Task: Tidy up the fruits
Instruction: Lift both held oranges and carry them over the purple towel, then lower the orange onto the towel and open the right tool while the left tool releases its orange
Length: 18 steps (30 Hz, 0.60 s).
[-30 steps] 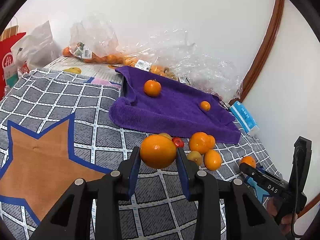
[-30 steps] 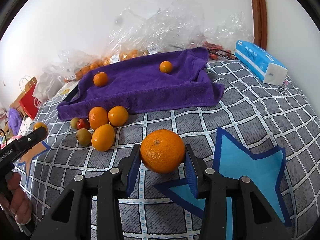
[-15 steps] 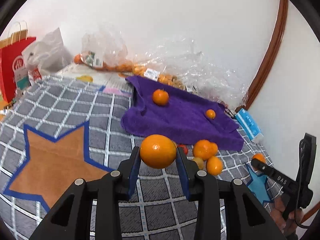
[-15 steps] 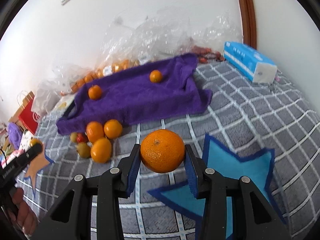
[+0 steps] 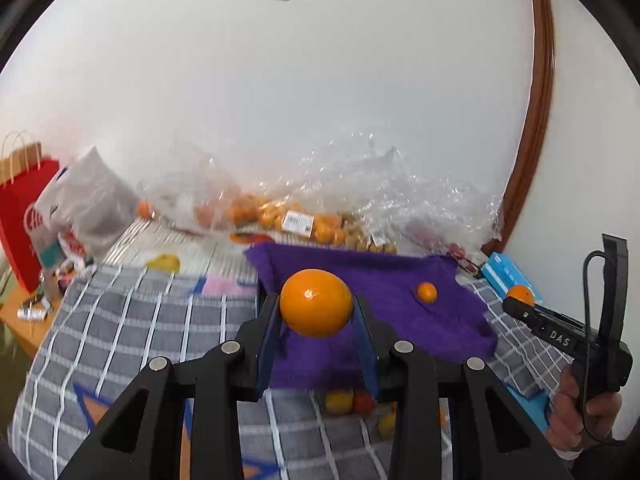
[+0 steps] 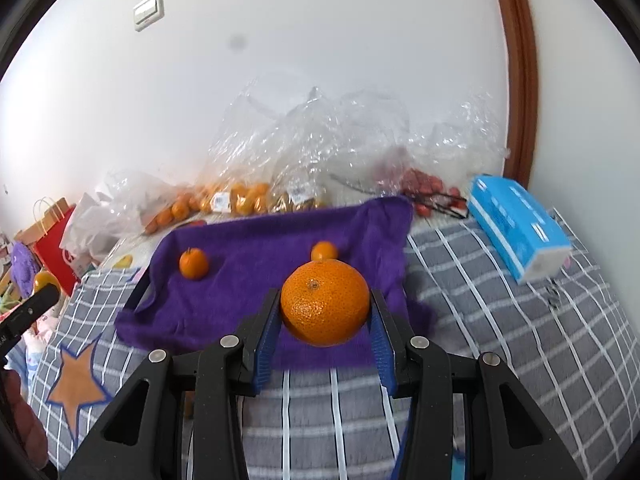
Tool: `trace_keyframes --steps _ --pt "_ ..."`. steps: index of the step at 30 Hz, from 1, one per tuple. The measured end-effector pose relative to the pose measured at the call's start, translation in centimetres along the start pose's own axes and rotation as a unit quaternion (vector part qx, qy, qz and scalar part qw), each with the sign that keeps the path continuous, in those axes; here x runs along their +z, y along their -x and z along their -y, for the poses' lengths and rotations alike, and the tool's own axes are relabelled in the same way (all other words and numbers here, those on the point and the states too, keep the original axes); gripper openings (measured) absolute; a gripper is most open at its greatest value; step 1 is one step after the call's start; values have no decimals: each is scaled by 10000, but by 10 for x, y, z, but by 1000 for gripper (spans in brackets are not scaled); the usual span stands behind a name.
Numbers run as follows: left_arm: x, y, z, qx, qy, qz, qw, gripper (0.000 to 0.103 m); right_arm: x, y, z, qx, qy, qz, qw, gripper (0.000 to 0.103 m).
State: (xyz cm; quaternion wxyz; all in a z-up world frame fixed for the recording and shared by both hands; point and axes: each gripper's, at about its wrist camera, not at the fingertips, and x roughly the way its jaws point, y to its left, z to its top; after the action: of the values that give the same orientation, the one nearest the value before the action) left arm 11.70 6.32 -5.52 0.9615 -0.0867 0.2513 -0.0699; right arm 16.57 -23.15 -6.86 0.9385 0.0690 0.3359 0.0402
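Note:
My left gripper (image 5: 316, 320) is shut on a smooth orange (image 5: 316, 302) and holds it in the air over the near edge of the purple towel (image 5: 384, 292). My right gripper (image 6: 325, 320) is shut on a larger, pitted orange (image 6: 325, 302), also raised in front of the purple towel (image 6: 256, 264). Two small oranges lie on the towel (image 6: 193, 263) (image 6: 324, 250); the left wrist view shows one (image 5: 426, 292). Loose small fruits (image 5: 340, 400) lie on the checked cloth below the left gripper, partly hidden. The right gripper also shows in the left wrist view (image 5: 520, 298).
Clear plastic bags of fruit (image 6: 240, 200) line the wall behind the towel. A blue tissue pack (image 6: 516, 224) lies at the right. A red paper bag (image 5: 24, 216) and a grey bag (image 5: 92, 200) stand at the left. The checked cloth (image 6: 500, 320) has star patches.
Both grippers have risen and tilted up with their oranges, so the wall fills more of each view. The towel now sits directly behind the held fruit.

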Motion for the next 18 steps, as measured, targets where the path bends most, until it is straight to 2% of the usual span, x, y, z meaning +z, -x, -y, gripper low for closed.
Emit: trace_keyframes --steps 9,14,18 --pt "24 -67 5 116 128 -190 9997 34 40 -47 -4 -87 218 82 9997 42" --pt "12 -101 4 229 209 -362 9989 34 31 -72 1 -131 224 -11 9997 42" --pt "-4 -114 -7 141 403 -434 9981 34 18 -91 10 -136 161 -199 9996 42"
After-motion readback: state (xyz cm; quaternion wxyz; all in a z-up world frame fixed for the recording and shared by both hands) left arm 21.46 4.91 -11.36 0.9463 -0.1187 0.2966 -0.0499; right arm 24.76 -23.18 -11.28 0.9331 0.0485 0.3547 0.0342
